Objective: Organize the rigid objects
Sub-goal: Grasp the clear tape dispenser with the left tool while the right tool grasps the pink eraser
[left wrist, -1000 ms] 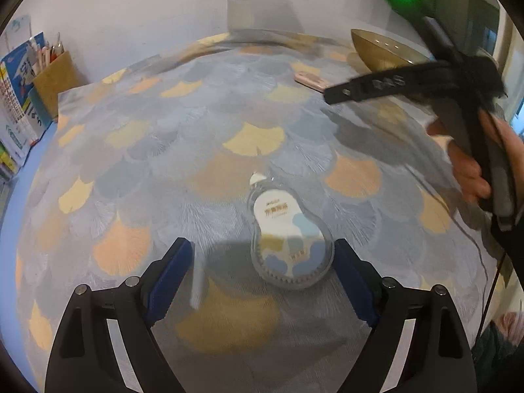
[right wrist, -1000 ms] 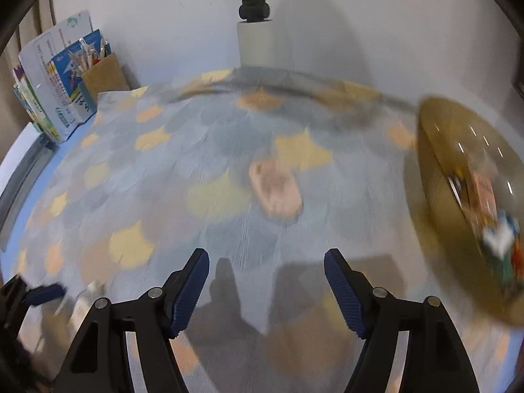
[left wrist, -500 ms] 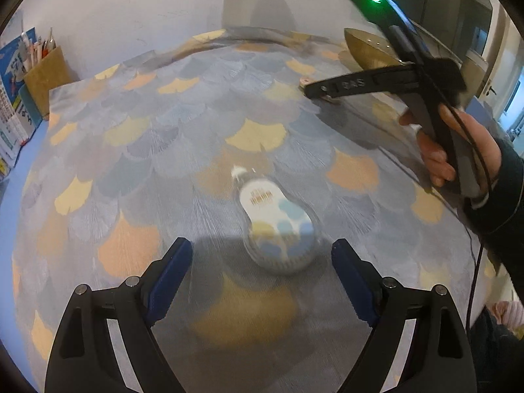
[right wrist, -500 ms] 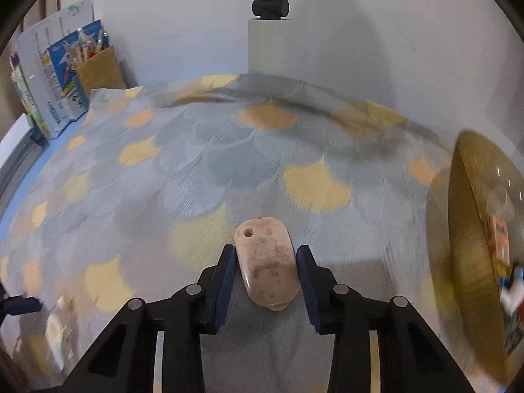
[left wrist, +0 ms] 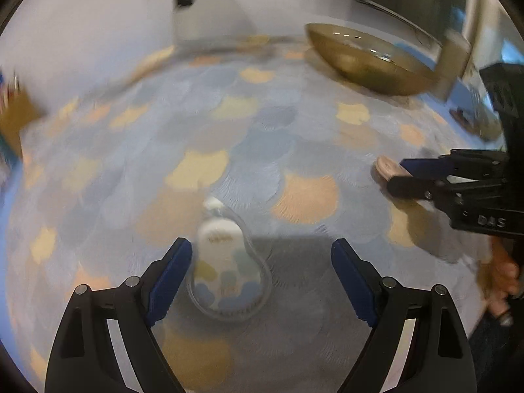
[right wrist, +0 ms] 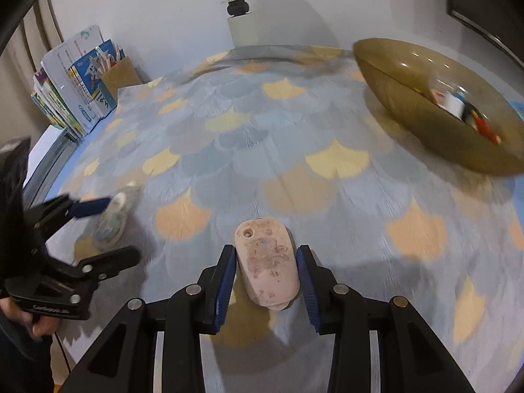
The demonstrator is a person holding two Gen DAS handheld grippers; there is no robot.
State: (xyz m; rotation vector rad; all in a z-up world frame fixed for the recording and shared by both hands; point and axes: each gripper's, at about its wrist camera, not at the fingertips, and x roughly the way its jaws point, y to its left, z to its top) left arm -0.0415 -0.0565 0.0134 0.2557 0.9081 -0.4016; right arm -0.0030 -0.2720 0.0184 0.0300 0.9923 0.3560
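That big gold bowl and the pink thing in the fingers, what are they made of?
The bowl looks like tinted glass or clear plastic: glossy highlights, and its contents show through the wall. The pink thing looks like hard plastic with a matte, mottled skin and a small hole; it keeps its shape between the right gripper fingers.

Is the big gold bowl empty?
No, the gold bowl has a few small colourful things lying inside it, near its right side.
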